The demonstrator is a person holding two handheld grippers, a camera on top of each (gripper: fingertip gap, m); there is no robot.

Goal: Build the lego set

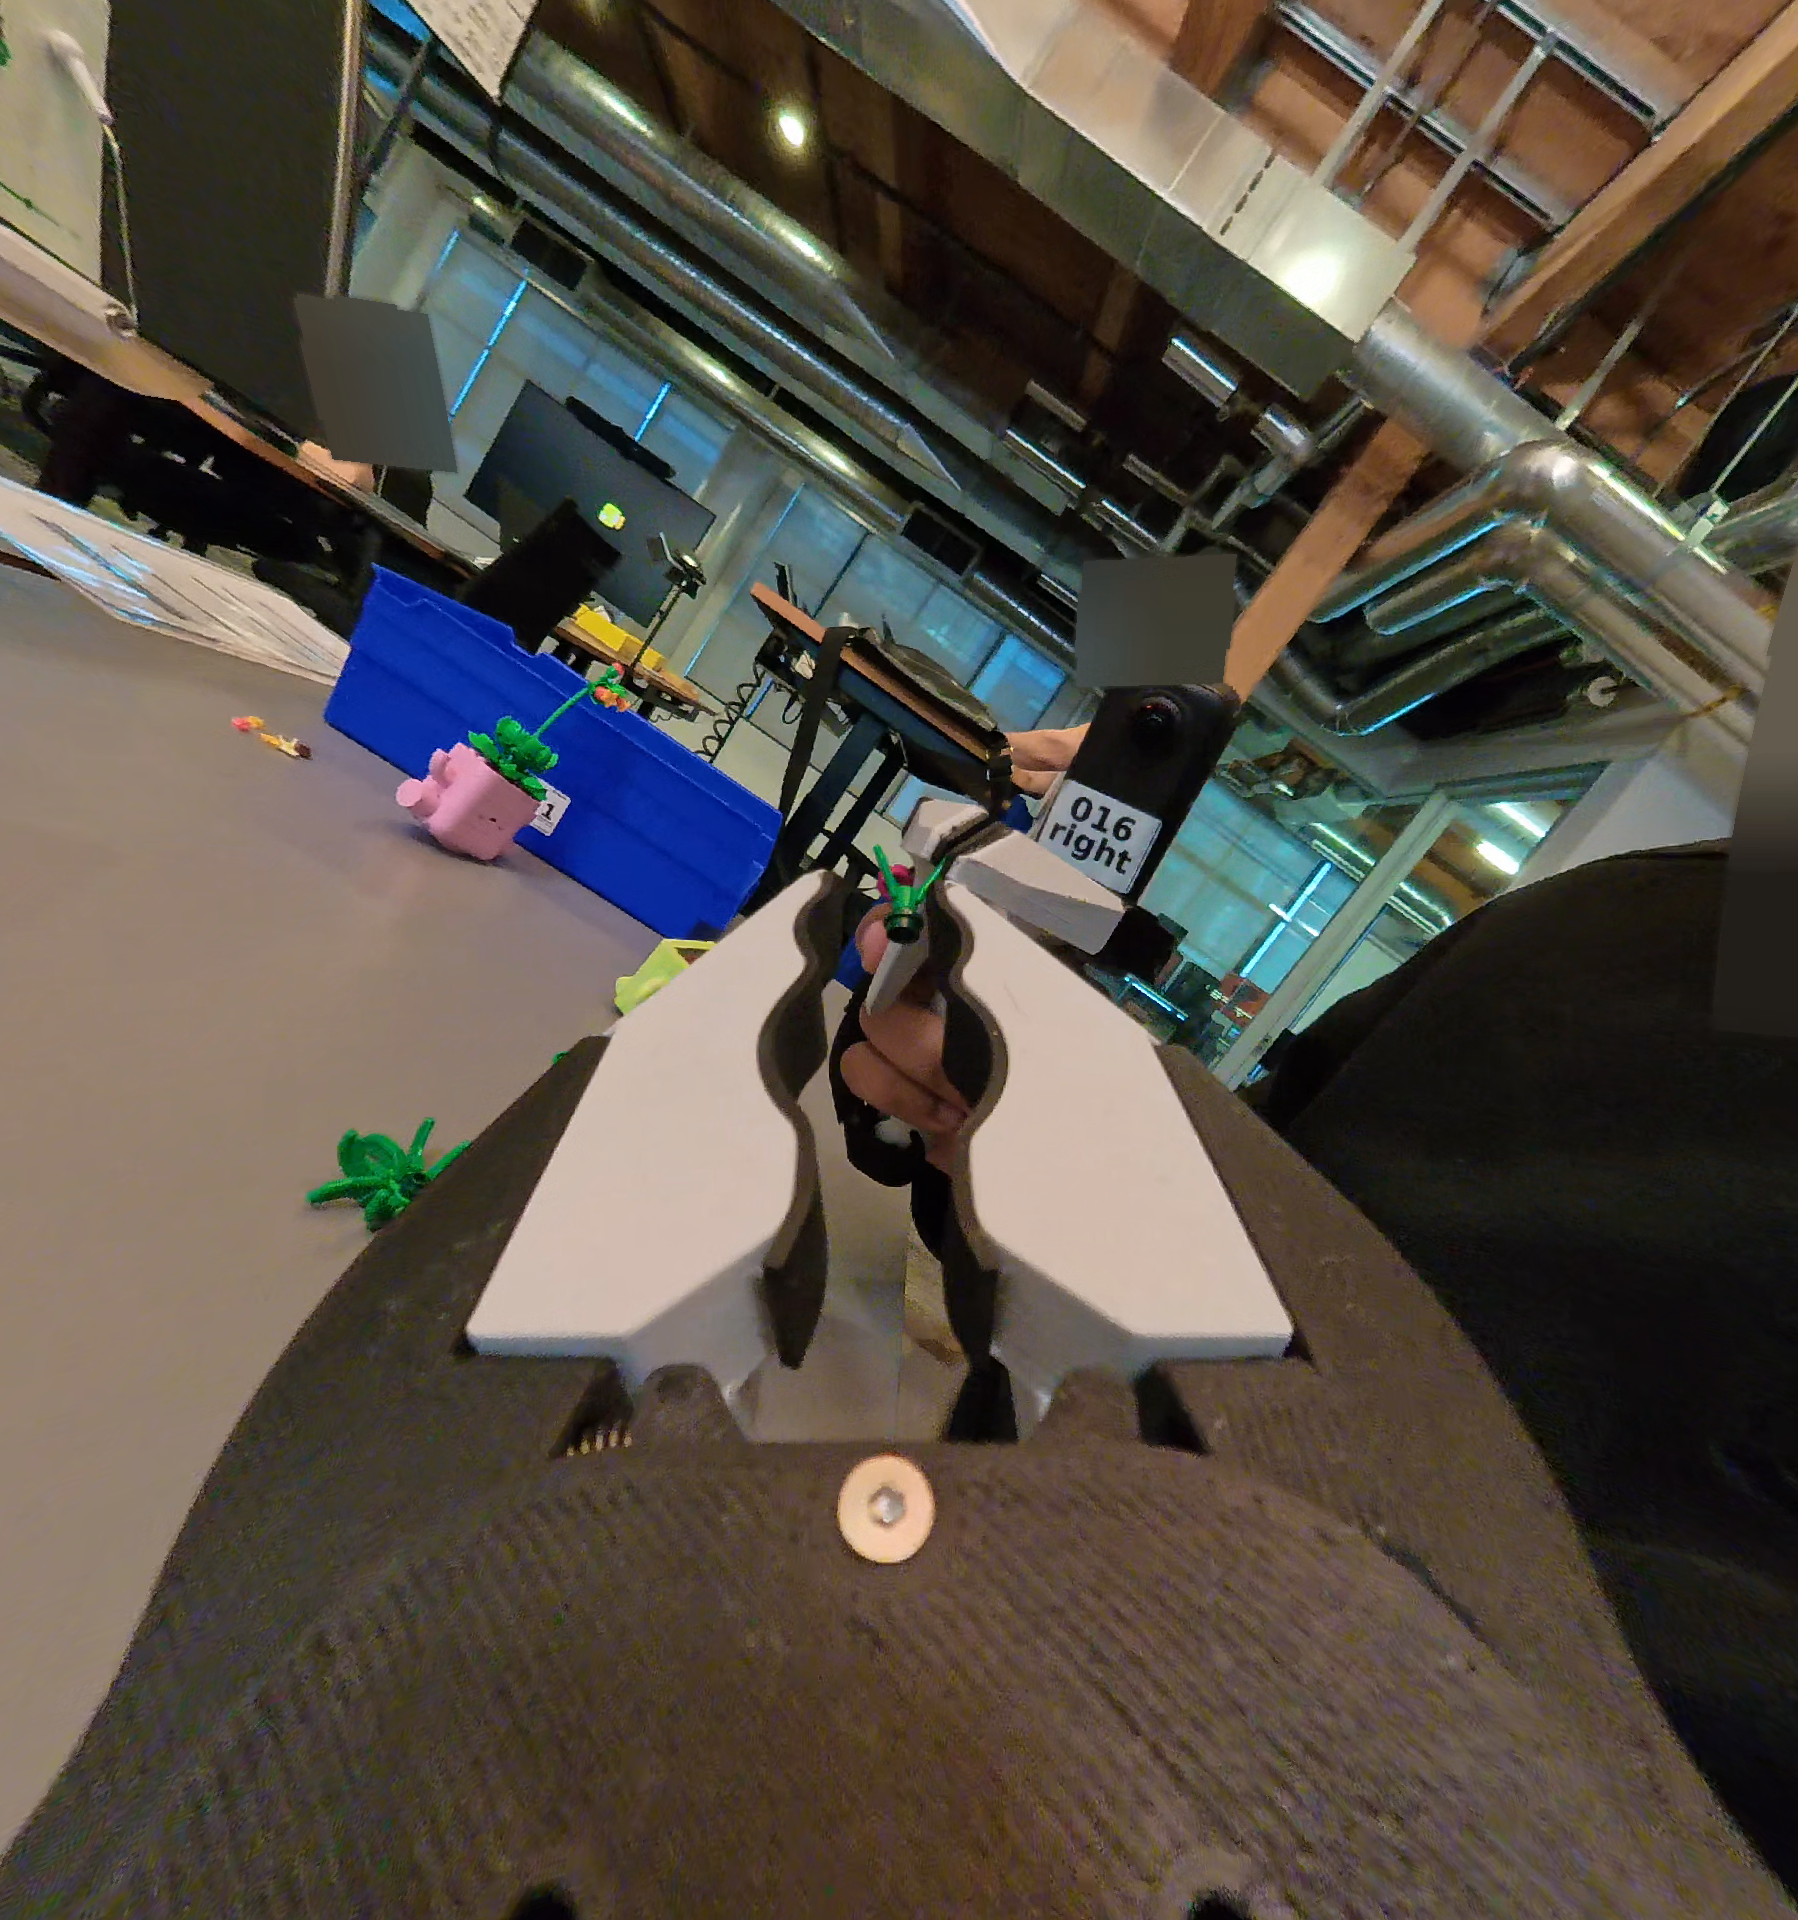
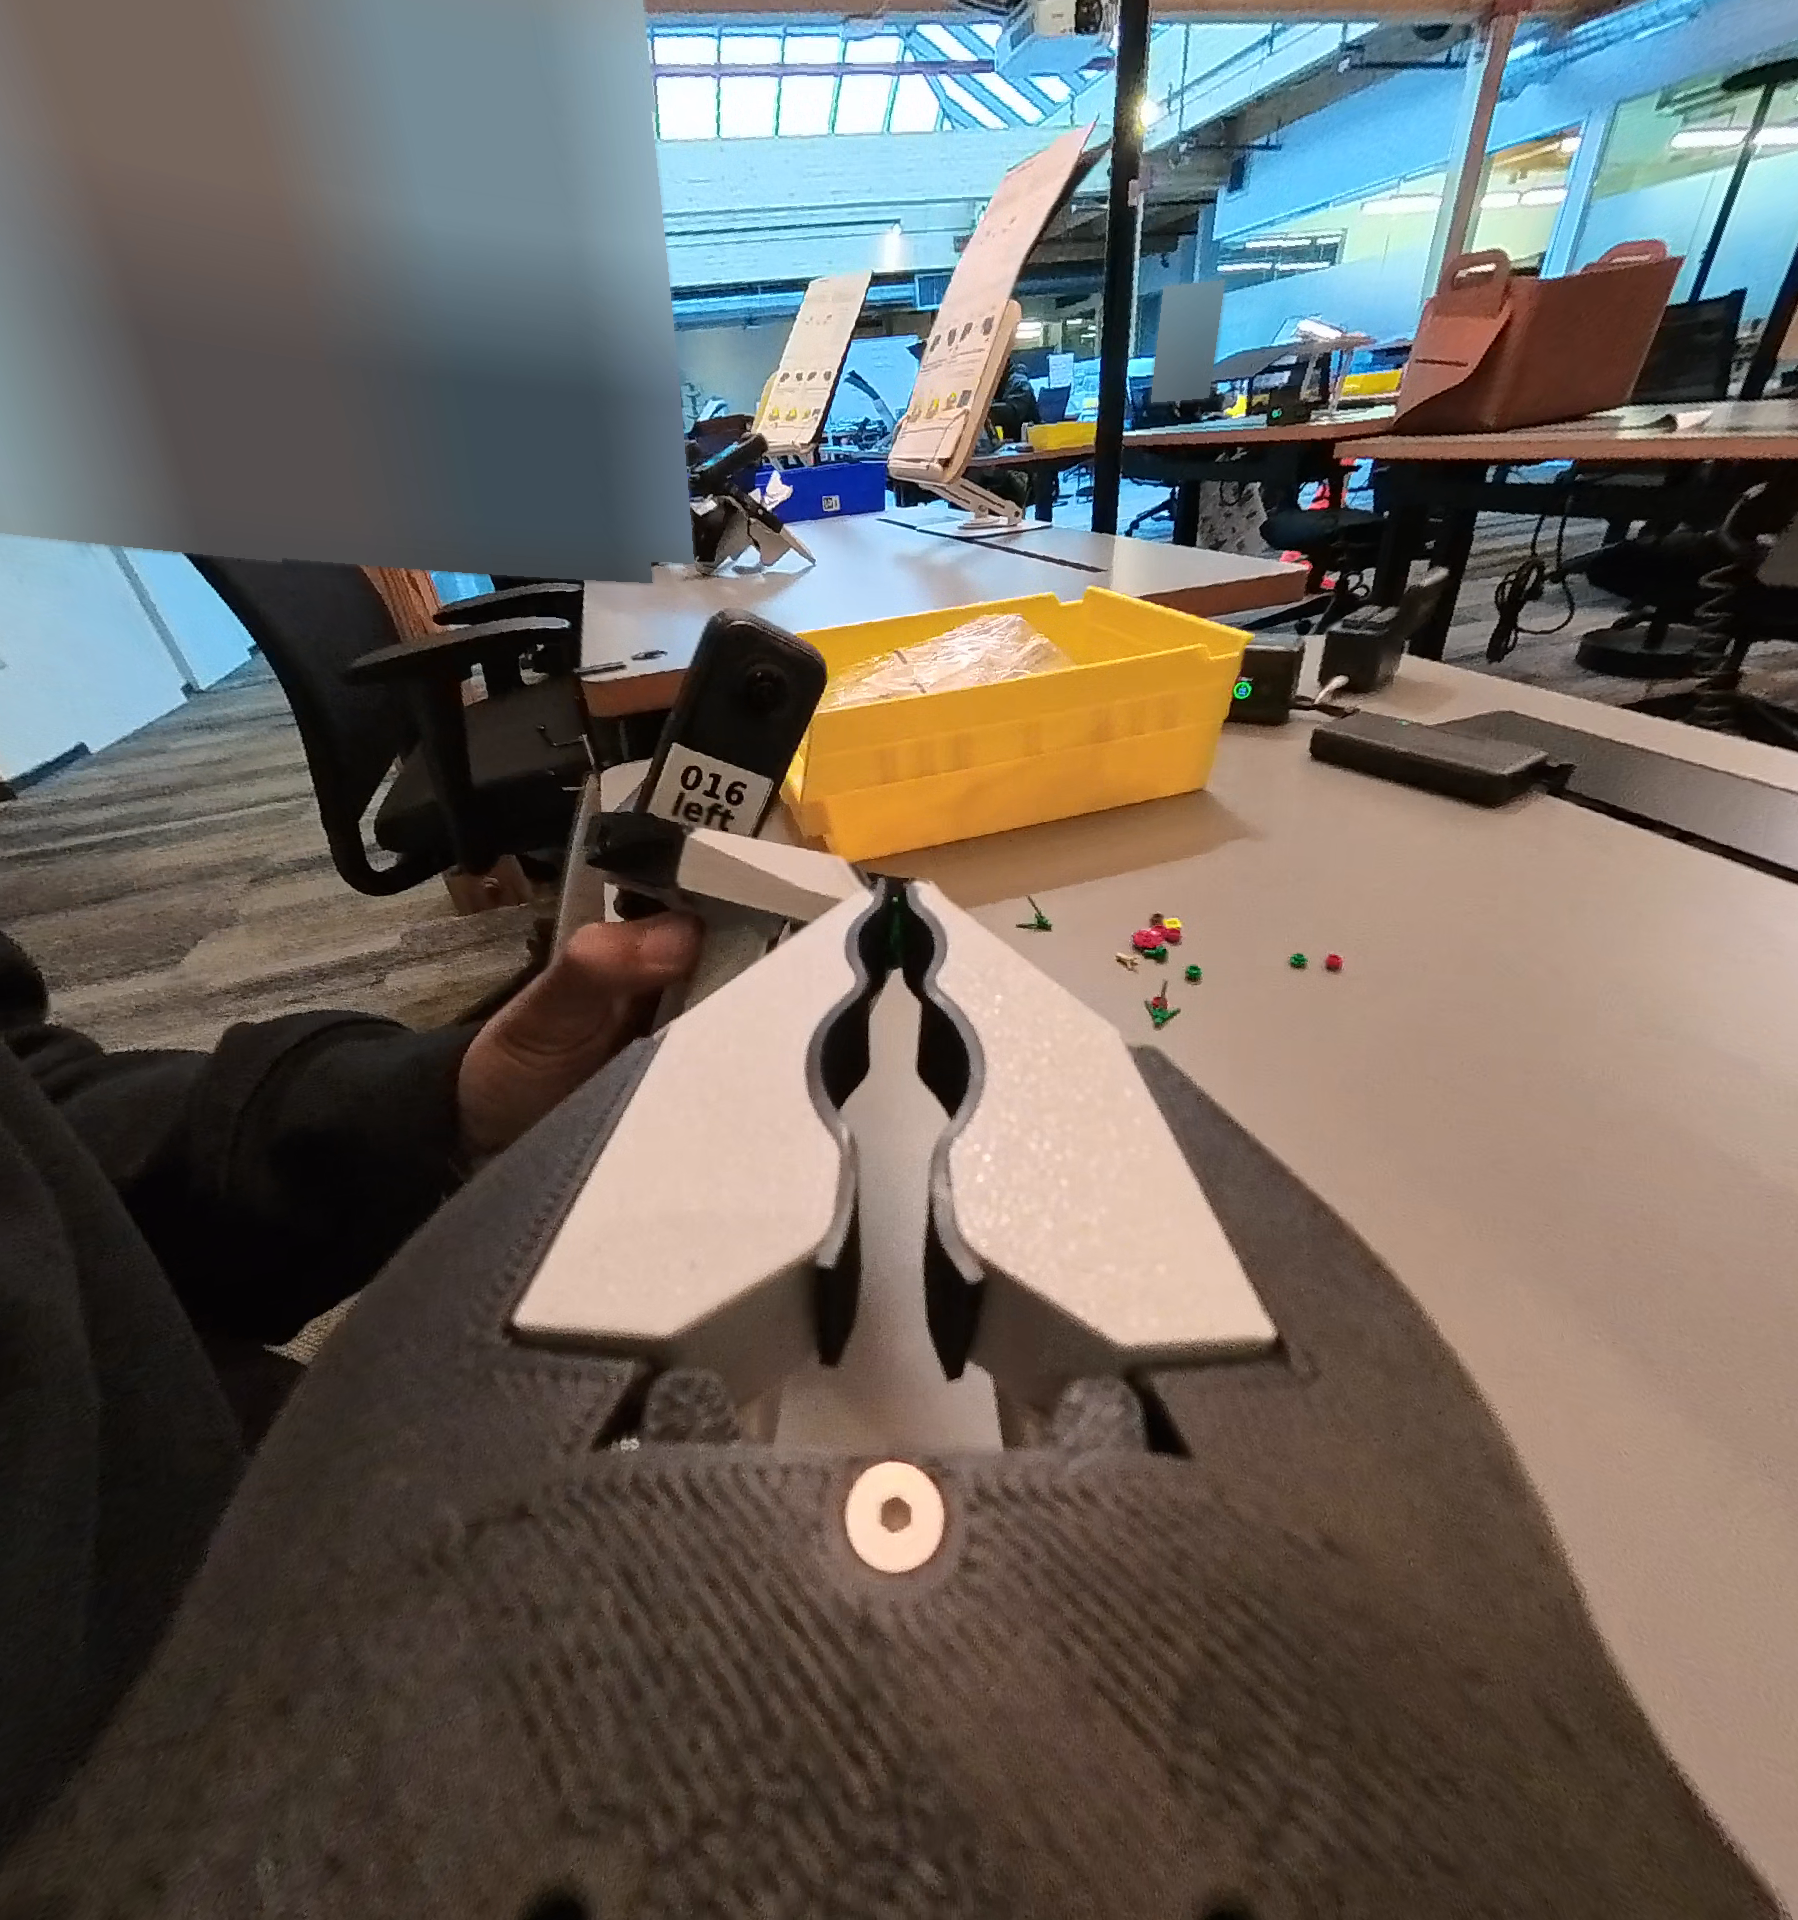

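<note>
Held up off the grey table [image 1: 147, 987], between both grippers: a small green stem piece [image 1: 907, 906] with thin leaves, a round dark-green base and a pink bit behind. Right gripper [image 2: 896, 914] pinched together on the stem, a green sliver showing at its tips. Left gripper [image 1: 887, 914] slightly apart around the same piece; firm grip impossible to tell. Farther across the table, against a blue bin [image 1: 562, 769]: pink pot [image 1: 474, 800] with green plant. Loose green foliage [image 1: 381, 1174] nearer. Small red and green pieces [image 2: 1165, 945] scattered before a yellow bin [image 2: 1009, 738].
</note>
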